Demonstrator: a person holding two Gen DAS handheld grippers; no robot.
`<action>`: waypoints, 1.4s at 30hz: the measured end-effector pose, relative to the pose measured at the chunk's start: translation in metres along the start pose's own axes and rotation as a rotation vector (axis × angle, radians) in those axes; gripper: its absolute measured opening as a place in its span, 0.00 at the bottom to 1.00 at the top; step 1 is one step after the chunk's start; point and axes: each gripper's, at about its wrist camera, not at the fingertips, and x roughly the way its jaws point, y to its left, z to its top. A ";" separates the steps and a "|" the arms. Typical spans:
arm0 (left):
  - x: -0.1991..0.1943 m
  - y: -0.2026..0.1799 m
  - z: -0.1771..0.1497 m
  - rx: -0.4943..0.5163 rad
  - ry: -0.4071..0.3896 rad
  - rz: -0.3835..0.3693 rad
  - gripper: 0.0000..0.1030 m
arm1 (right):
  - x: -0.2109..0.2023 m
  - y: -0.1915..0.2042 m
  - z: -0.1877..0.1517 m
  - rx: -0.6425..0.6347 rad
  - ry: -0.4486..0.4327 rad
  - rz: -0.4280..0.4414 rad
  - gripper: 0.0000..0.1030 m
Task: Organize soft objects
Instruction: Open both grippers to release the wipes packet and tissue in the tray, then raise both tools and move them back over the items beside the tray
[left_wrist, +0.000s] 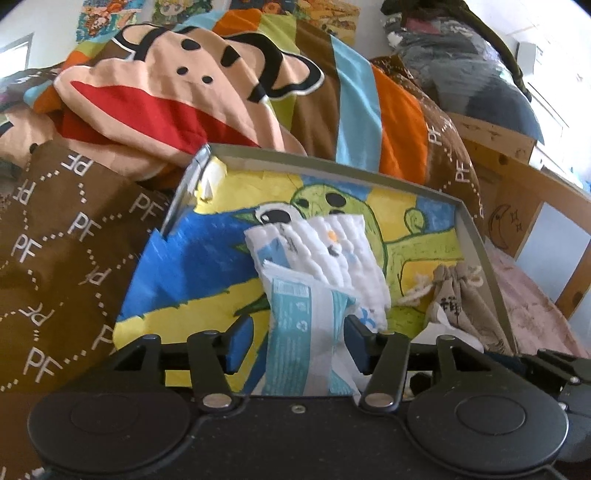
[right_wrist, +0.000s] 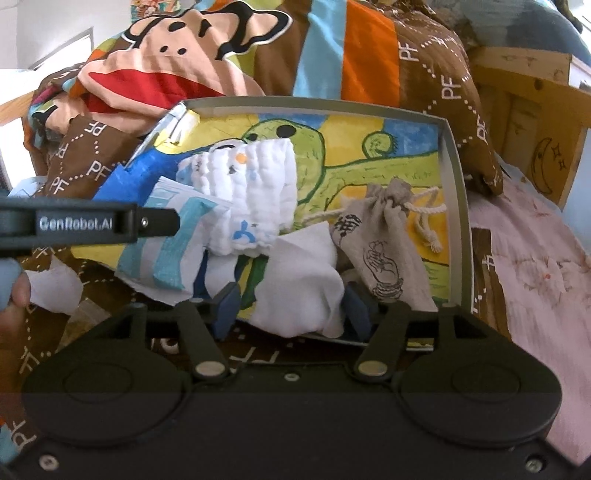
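A shallow grey box (left_wrist: 476, 236) with a painted green-cartoon bottom lies on the bed; it also shows in the right wrist view (right_wrist: 452, 155). In it lie a white quilted cloth (left_wrist: 340, 251) (right_wrist: 258, 184), a white-and-teal packet (left_wrist: 306, 332) (right_wrist: 173, 236), a beige drawstring pouch (left_wrist: 454, 295) (right_wrist: 376, 236) and a white cloth (right_wrist: 306, 273). My left gripper (left_wrist: 299, 343) is open with the packet between its blue pads. My right gripper (right_wrist: 291, 306) is open with the white cloth between its pads. The left gripper's side shows in the right wrist view (right_wrist: 92, 223).
A brown "PF" quilt with a monkey-face print (left_wrist: 177, 81) (right_wrist: 207, 48) is bunched behind and left of the box. A wooden bed rail (left_wrist: 524, 206) (right_wrist: 535, 122) runs at the right. A pink sheet (right_wrist: 535, 266) lies right of the box. Dark clothes (left_wrist: 472, 66) are piled beyond.
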 end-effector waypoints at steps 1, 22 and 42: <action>-0.002 0.001 0.001 -0.004 -0.006 0.004 0.56 | -0.002 0.001 0.001 -0.003 -0.006 -0.002 0.58; -0.099 0.005 0.008 -0.021 -0.221 0.057 0.94 | -0.118 -0.025 0.021 0.083 -0.326 -0.013 1.00; -0.205 -0.002 -0.034 0.017 -0.366 0.087 0.99 | -0.224 -0.020 -0.022 0.179 -0.488 -0.130 1.00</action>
